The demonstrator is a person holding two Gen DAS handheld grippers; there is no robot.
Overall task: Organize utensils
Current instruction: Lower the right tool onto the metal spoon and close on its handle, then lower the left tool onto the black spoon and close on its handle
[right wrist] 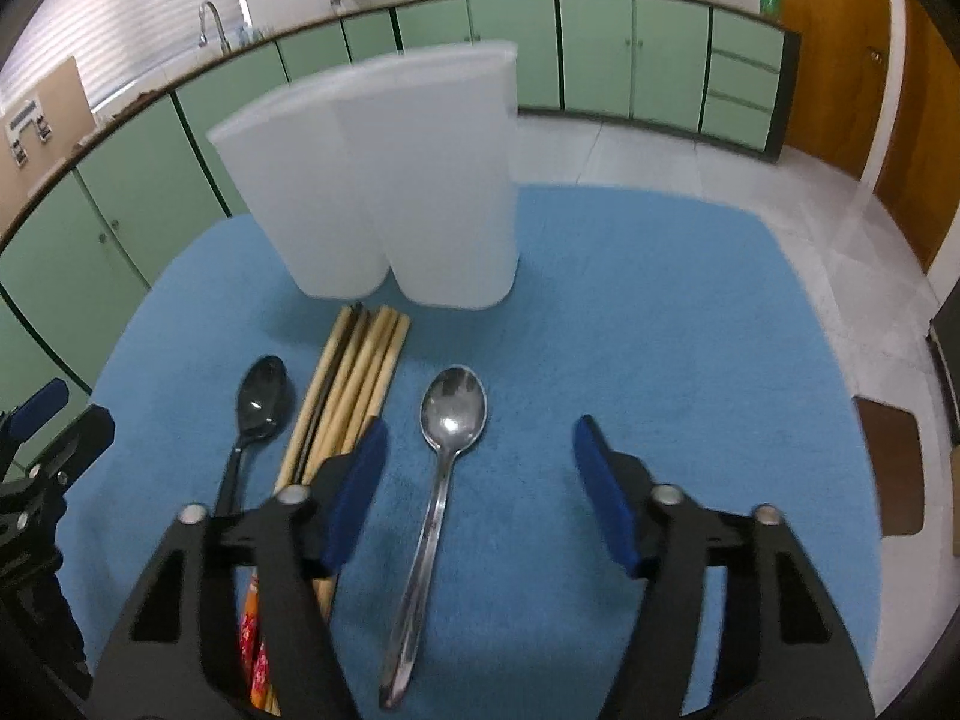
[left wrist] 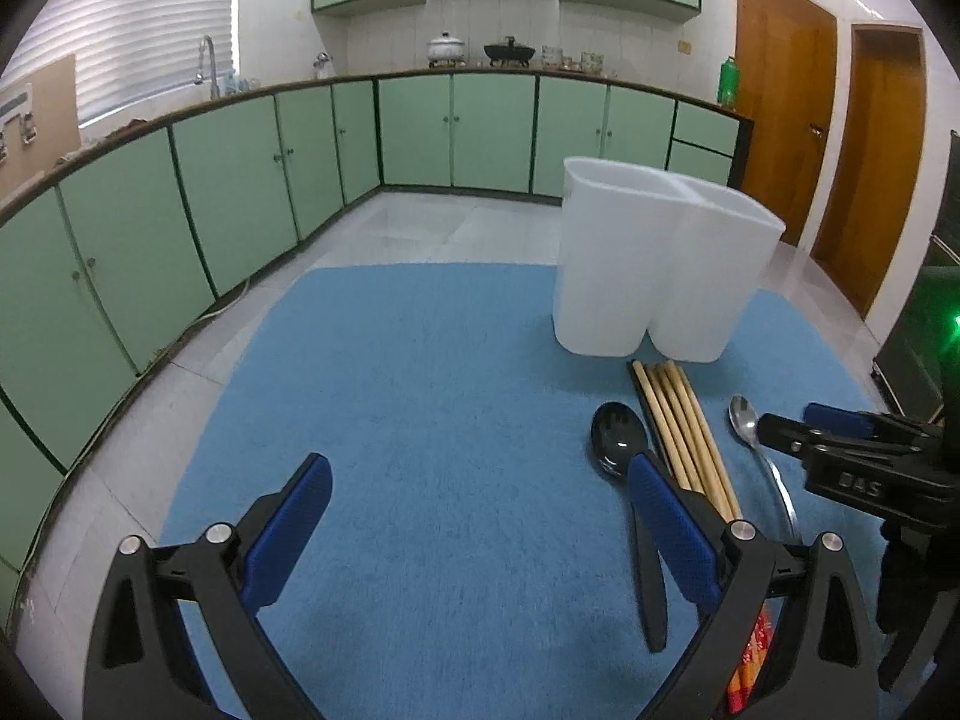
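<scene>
My left hand-held gripper (left wrist: 480, 516) stands wide and empty over the bare blue mat (left wrist: 420, 390) covering the bench. Its right finger sits close above the glossy black plastic spoon (right wrist: 264, 402); a careless dip there could knock that spoon into the bundle of pale wooden chopsticks (right wrist: 354, 378) lying just beside it. Those chopsticks lie tight together, so any pinch risks taking only some and scattering the rest. Right of them, the shiny steel spoon (right wrist: 450, 420) lies flat between the fingers of my right hand-held gripper (right wrist: 480, 462), which is partly open and not touching it. The thin handle could slip from the pads. The white translucent two-compartment plastic holder (right wrist: 408, 180) stands at the far end; I judge it light enough to tip.
</scene>
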